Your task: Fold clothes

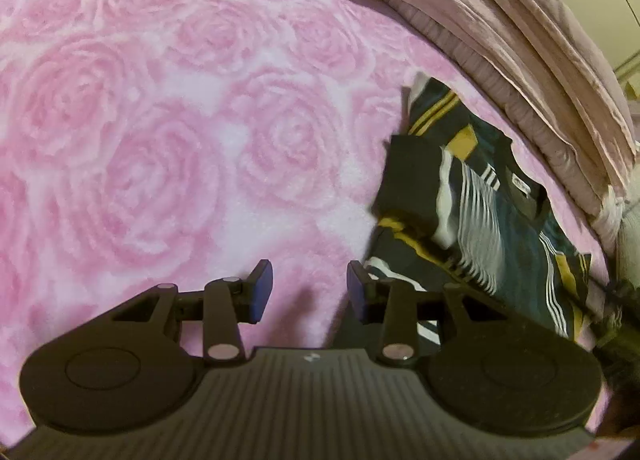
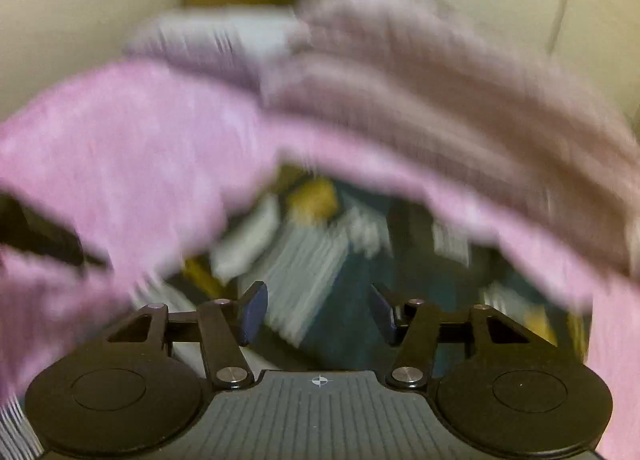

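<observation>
The thing to fold is a dark green sports jersey [image 1: 472, 196] with yellow and white stripes, lying rumpled and partly doubled over on a pink rose-patterned blanket [image 1: 168, 132] that covers the bed. In the left wrist view it sits to the right of the left gripper [image 1: 310, 290], running from just beside that gripper's right finger [image 1: 356, 292] away to the far right, where it ends near a stack of folded mauve bedding [image 1: 520, 44]. So its long axis slants from near-centre to far-right, and the left gripper's fingers point past its near left edge at bare blanket. Those fingers stand spread apart with nothing between them. The right wrist view is heavily smeared by motion, but the jersey [image 2: 328, 252] fills the ground straight ahead of the right gripper [image 2: 316, 314], with pink blanket arching round it and the mauve bedding beyond. The right gripper's fingers are also parted and empty. Judged from this, the right gripper is centred over the cloth, while the left sits off its edge and would need to shift right to reach a hem or sleeve. Which end is collar and which is hem cannot be told with certainty; a label-like patch [image 1: 520, 182] hints that the neck lies on the far side.
</observation>
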Motion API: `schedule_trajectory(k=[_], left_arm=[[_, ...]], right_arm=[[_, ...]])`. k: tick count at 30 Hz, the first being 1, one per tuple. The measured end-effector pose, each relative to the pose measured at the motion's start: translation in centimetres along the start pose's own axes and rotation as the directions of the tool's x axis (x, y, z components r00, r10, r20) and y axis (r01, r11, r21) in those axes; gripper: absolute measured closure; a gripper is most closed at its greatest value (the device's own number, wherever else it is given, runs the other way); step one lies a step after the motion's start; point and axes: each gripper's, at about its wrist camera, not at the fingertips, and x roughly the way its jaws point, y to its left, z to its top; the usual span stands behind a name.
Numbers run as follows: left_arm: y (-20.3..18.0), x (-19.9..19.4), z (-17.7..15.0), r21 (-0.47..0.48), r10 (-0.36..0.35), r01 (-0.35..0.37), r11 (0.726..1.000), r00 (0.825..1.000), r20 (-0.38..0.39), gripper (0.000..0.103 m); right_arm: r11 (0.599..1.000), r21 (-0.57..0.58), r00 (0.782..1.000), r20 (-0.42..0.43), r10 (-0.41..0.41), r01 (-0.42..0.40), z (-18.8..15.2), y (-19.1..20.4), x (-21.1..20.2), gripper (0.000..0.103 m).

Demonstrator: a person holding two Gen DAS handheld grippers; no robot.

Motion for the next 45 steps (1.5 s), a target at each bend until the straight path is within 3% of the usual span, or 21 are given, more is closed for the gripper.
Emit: schedule_trajectory(k=[4,8,12,15,16,17,18,20,21,23,25,27,29,32,34,36,37,39,41,45], left_arm=[[-0.3,0.6,0.3,0.030,-0.040,0.039,0.999,0.999,0.007,0.068],[-2.2,1.9,1.5,0.040,-0.099,0.099,0.994,0.995,0.009,0.068],[-3.9,3.2,2.9,0.044,-0.147,0.146,0.988,0.989,0.021,0.067],[-5.1,4.0,3.3,0.068,-0.145,0.143,0.987,0.989,0.023,0.067],[-5.5,4.2,3.3,0.078,-0.142,0.140,0.987,0.990,0.020,0.067],[-5.7,4.4,3.2,0.084,-0.137,0.135,0.987,0.990,0.017,0.067],[-6.0,4.7,3.1,0.092,-0.130,0.128,0.987,0.991,0.013,0.067],[-6.5,5.0,2.8,0.116,-0.117,0.115,0.987,0.993,0.012,0.067],[-6.8,5.3,2.6,0.137,-0.113,0.111,0.984,0.993,0.011,0.067],[-7.8,6.2,2.0,0.205,-0.102,0.101,0.974,0.995,-0.008,0.067],[-9.0,7.4,1.0,0.294,-0.038,0.040,0.955,0.999,-0.010,0.067],[-9.7,7.4,0.6,0.342,-0.004,-0.003,0.940,1.000,0.021,0.064],[-10.1,6.4,0.5,0.356,0.039,-0.067,0.932,0.996,0.085,0.065],[-10.8,4.4,0.7,0.395,0.070,-0.143,0.908,0.979,0.193,0.071],[-11.9,3.7,0.7,0.443,0.025,-0.118,0.888,0.977,0.211,0.071],[-13.3,4.2,0.7,0.499,-0.040,-0.052,0.865,0.984,0.171,0.071],[-14.1,5.0,0.6,0.526,-0.057,-0.029,0.850,0.988,0.145,0.071],[-15.2,7.0,0.2,0.568,-0.068,0.009,0.823,0.994,0.082,0.070],[-15.1,9.5,0.0,0.588,-0.020,-0.014,0.809,0.998,0.052,0.076],[-14.8,8.8,0.2,0.606,-0.031,-0.015,0.795,0.997,0.065,0.078]], right_arm=[[0.988,0.055,0.987,-0.087,-0.138,0.143,-3.1,-5.8,0.7,0.051],[0.954,-0.075,0.948,-0.119,-0.297,0.289,-6.2,-9.3,0.2,0.051],[0.924,-0.197,0.929,-0.113,-0.353,0.328,-9.4,-10.7,-0.3,0.051],[0.893,-0.317,0.933,-0.061,-0.355,0.319,-10.6,-10.6,0.5,0.053],[0.881,-0.359,0.937,-0.043,-0.346,0.309,-11.0,-10.5,0.6,0.070],[0.863,-0.395,0.936,-0.022,-0.352,0.316,-11.4,-10.5,0.6,0.101],[0.845,-0.414,0.931,0.020,-0.364,0.339,-11.6,-10.5,0.3,0.101],[0.866,-0.332,0.924,0.049,-0.380,0.374,-11.7,-11.8,-0.5,0.102],[0.874,-0.300,0.919,0.020,-0.394,0.382,-11.9,-12.5,-0.2,0.102],[0.903,-0.293,0.922,-0.134,-0.364,0.314,-12.9,-13.4,1.4,0.101],[0.906,-0.317,0.902,-0.237,-0.361,0.279,-13.5,-13.6,2.3,0.100],[0.930,-0.282,0.933,-0.202,-0.296,0.234,-12.8,-13.8,0.4,0.098],[0.953,-0.224,0.952,-0.181,-0.248,0.206,-11.7,-14.0,-1.4,0.082],[0.981,-0.056,0.980,-0.052,-0.190,0.188,-9.5,-14.8,-3.7,0.080],[0.986,0.096,0.990,0.002,-0.138,0.137,-8.0,-16.2,-3.3,0.080],[0.975,0.199,0.995,-0.003,-0.097,0.096,-7.0,-17.2,-1.2,0.080],[0.968,0.238,0.997,-0.030,-0.071,0.076,-6.5,-17.8,0.3,0.080],[0.953,0.291,0.986,-0.160,-0.039,0.085,-7.0,-18.6,4.3,0.080],[0.934,0.346,0.991,-0.123,-0.053,0.093,-7.5,-18.7,4.4,0.080],[0.919,0.360,0.985,-0.124,-0.121,0.158,-6.2,-17.2,1.2,0.080]])
